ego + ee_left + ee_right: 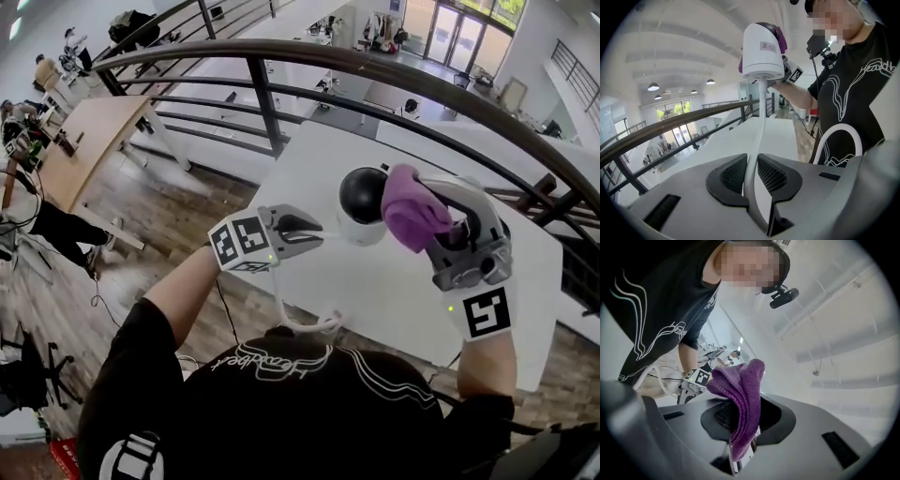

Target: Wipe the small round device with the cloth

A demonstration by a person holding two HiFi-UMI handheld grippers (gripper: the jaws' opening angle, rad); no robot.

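Note:
The small round device (359,208) is white with a black dome and hangs above the white table (394,300). My left gripper (314,232) is shut on its white cable (330,233). In the left gripper view the cable (753,173) runs up from between the shut jaws of my left gripper (757,177) to the device (762,51). My right gripper (429,223) is shut on a purple cloth (411,211), which lies against the dome's right side. In the right gripper view the cloth (740,399) bunches up from my right gripper (743,417); the device is hidden there.
A dark curved railing (281,58) runs just beyond the table, with a lower floor below it. The cable's slack loops (305,323) near my chest. A wooden table (89,141) stands at the far left.

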